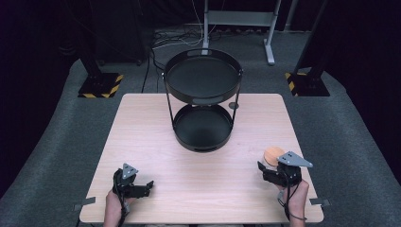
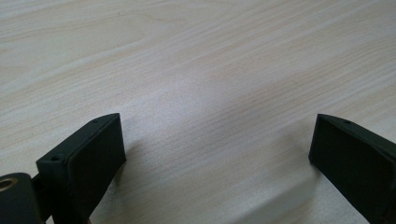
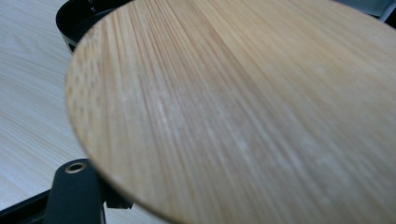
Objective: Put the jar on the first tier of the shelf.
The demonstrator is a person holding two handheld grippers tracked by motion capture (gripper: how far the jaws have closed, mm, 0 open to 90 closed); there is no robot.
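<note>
At four o'clock on the table [image 1: 142, 123], a round wooden disc [image 1: 273, 155] is gripped by the right gripper [image 1: 263, 168]. At seven o'clock, the left gripper [image 1: 147, 185] is held with jaws apart, empty. The disc should probably be kept level and carried steadily toward the two-tier black tray stand [image 1: 202, 101] at twelve o'clock.

Both grippers, left gripper [image 1: 142, 188] and right gripper [image 1: 265, 171], are black, with grey three-cornered top plates, trailing black cables and blocky screw-holed jaws
</note>
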